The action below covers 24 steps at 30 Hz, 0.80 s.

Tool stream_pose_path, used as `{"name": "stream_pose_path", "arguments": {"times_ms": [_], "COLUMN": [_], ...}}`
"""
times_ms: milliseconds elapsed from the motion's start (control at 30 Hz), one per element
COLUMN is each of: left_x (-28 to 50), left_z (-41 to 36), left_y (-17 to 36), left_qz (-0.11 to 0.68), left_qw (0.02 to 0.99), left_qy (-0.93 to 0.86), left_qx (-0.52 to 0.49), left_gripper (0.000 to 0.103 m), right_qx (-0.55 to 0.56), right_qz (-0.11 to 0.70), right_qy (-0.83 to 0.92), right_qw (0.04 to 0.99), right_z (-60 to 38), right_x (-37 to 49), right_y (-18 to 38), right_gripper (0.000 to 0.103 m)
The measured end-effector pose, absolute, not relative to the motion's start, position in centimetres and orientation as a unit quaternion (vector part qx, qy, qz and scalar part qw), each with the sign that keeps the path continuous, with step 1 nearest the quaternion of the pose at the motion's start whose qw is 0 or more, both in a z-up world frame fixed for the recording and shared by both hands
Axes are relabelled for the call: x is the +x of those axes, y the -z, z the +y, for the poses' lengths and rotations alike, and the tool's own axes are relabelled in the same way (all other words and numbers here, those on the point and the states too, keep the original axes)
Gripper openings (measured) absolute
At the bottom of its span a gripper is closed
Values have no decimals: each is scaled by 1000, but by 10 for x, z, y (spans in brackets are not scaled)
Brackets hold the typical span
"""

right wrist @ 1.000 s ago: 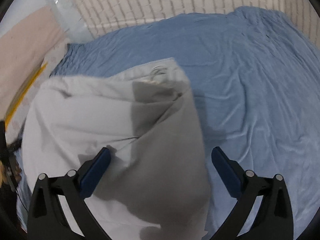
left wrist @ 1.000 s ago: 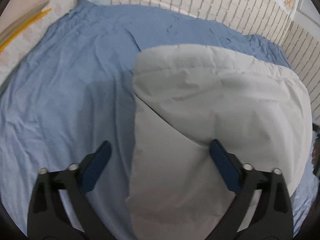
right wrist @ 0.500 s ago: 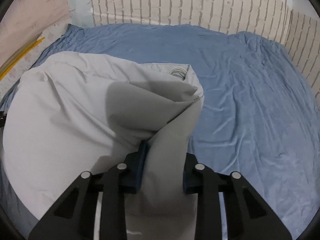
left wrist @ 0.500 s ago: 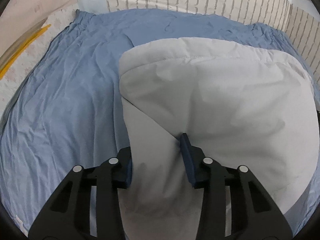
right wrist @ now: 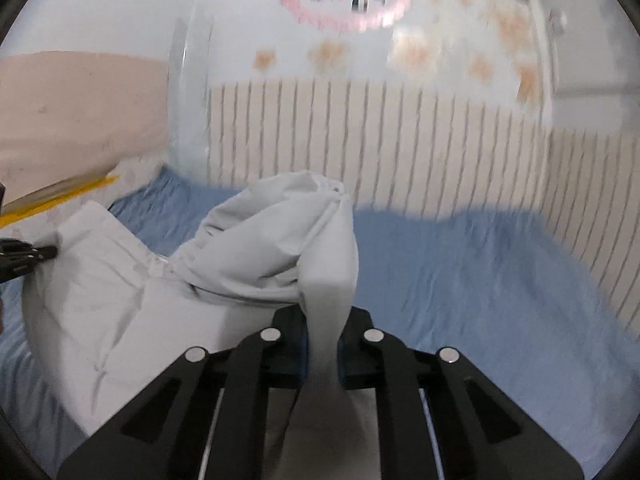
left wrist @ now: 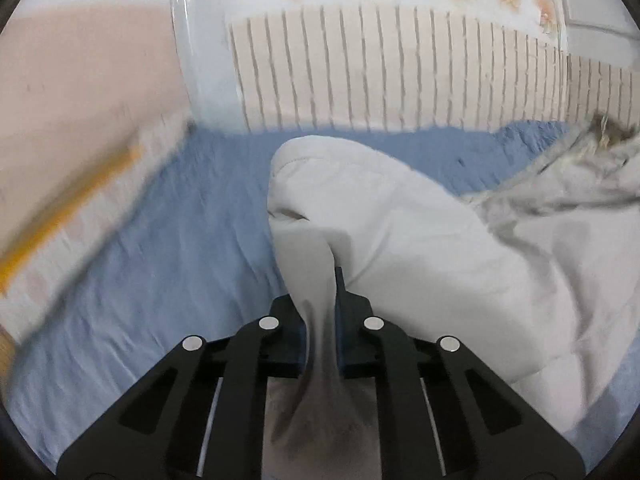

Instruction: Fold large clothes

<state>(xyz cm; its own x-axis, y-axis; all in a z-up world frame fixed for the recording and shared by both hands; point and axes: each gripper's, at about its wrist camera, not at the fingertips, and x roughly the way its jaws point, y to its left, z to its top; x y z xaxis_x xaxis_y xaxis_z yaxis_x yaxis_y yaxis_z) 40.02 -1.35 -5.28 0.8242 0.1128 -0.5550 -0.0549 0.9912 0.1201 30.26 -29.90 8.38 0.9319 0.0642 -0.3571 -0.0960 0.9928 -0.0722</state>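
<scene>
The large garment [left wrist: 420,248] is a pale grey, soft and slightly padded piece with a stitched seam along its rounded upper edge; it fills the centre and right of the left wrist view, bunched into loose folds, with a rumpled, fur-like patch at the upper right. It lies on a blue sheet [left wrist: 168,264] that is thin and finely creased and covers the lower left of that frame. Behind the sheet stands a cream wall [left wrist: 384,68] ribbed with thin dark vertical lines, and a yellow strip [left wrist: 60,220] runs blurred along the left edge.

The left gripper [left wrist: 320,316] is black with dark blue pads, and its jaws pinch a narrow, drawn-out fold of the garment at bottom centre. The right gripper [right wrist: 322,340], of the same build, pinches another fold of the garment [right wrist: 276,240], which rises as a rounded hump in the centre of the right wrist view and drapes down to the lower left over the blue sheet [right wrist: 480,280].

A second ago both pairs of jaws stood spread wide over the flat-lying fabric; they have just been closing, with cloth between them. The garment now hangs lifted and gathered from both grips, and much more of the ribbed wall shows in the upper half of each frame.
</scene>
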Motion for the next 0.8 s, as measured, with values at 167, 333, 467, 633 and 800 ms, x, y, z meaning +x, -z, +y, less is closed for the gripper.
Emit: {"name": "stream_pose_path", "arguments": {"times_ms": [167,333,467,633,800], "left_x": [494,539,519,482,423], "left_z": [21,24,38,64,65], "left_y": [102,194,174,125,100], "left_qz": [396,516,499,452,422], "left_qw": [917,856,865,889,904], "left_qy": [-29,-22,-27,-39,-51], "left_qx": [-20,-26,-44,-58,-44], "left_gripper": [15,25,44,66,76], "right_qx": [31,31,-3,12,27], "right_qz": [310,498,479,423,390], "right_qy": [-10,-8,15,20,18], "right_qw": [950,866,878,906,920], "right_z": [-336,-344,-347,-368,-374], "right_x": [405,465,438,388,344], "right_y": [-36,82,70,22,-1], "right_gripper": [13,30,64,74,75]}}
